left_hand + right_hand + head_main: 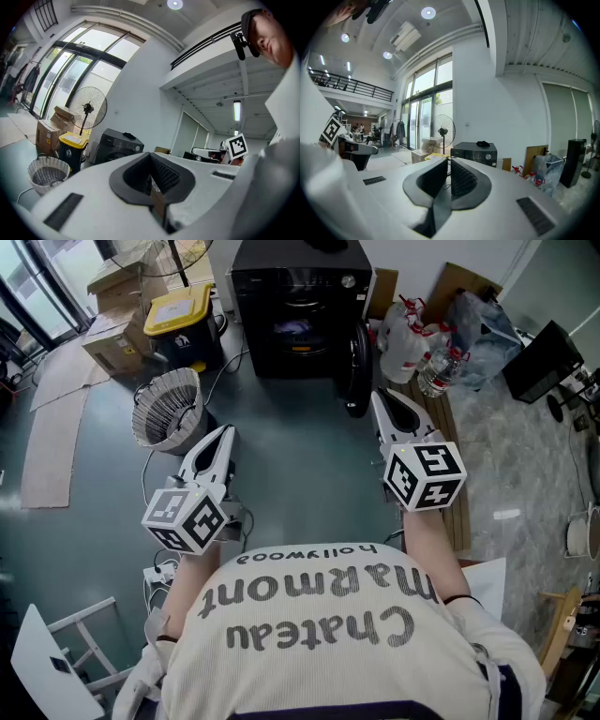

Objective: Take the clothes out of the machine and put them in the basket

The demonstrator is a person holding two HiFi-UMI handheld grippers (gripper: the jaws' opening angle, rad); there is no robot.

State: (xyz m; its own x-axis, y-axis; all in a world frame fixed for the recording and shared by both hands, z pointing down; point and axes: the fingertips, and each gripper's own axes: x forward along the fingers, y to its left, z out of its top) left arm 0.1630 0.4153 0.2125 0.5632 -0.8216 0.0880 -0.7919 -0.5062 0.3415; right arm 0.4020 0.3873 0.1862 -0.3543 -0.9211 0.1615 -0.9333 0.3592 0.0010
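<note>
Cream ribbed knit with dark lettering covers the person's shoulders at the bottom of the head view, and from them two forearms reach forward over a grey-green floor. The left gripper is held about level, with its marker cube nearest the body. In its own view the dark ribbed pads meet at the tip, pressed together with nothing between them. The right gripper tips slightly downward behind its own cube; its pads likewise lie closed against each other and grip nothing. Just ahead of the left gripper and a little to its left stands the basket, a round pale mesh tub, upright on the floor. Farther on, straight ahead between the two grippers, sits the black washing machine, its dark door swung open to the right, close to the right gripper's tip. Inside the drum opening a bluish patch shows; the clothes there are too small to make out clearly. Left of the machine stands a yellow-lidded bin beside cardboard boxes, and to its right a cluster of clear water bottles.
</note>
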